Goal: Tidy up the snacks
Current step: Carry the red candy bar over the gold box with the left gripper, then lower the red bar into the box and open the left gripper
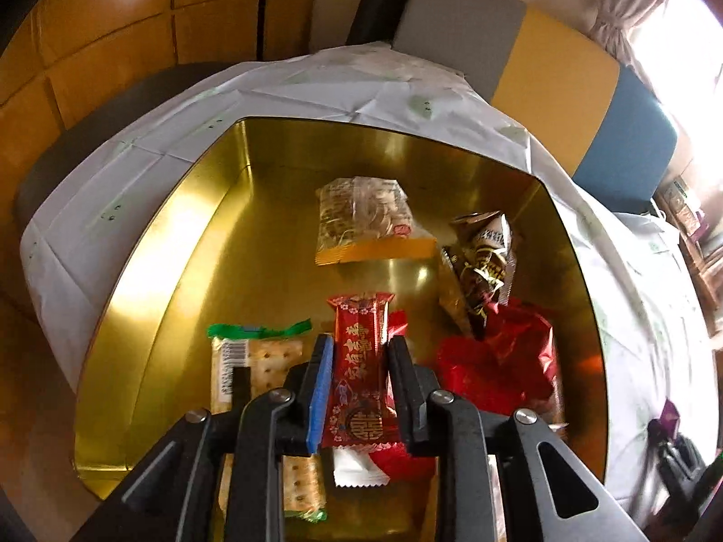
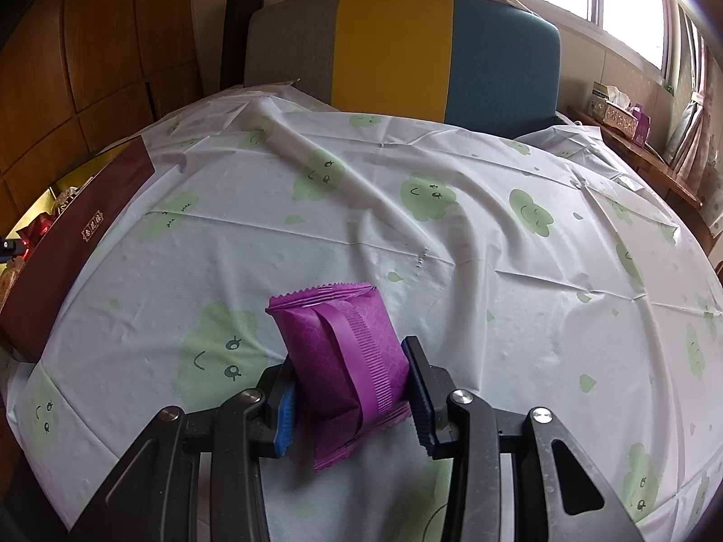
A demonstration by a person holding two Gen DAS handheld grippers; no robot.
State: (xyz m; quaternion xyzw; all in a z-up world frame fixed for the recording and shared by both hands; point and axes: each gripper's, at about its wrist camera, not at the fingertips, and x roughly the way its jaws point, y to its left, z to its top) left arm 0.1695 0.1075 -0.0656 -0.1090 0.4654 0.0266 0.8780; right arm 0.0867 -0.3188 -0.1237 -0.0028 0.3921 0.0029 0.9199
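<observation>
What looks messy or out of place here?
Nothing is spilled or torn. The snacks in the gold box lie jumbled at odd angles, and the tablecloth is rumpled. Each claw grips a packet: left a red one, right a purple one.

Shiny metal, crinkly foil, soft cloth

The tin [image 1: 190,244] is polished gold metal, mirror-bright inside. The red packet [image 1: 359,375] and purple packet [image 2: 348,361] are glossy plastic film with crimped ends; the cracker pack [image 1: 266,361] is clear film. The tablecloth [image 2: 452,244] looks thin, matt and creased. The wall panels [image 2: 104,45] are smooth wood.
</observation>
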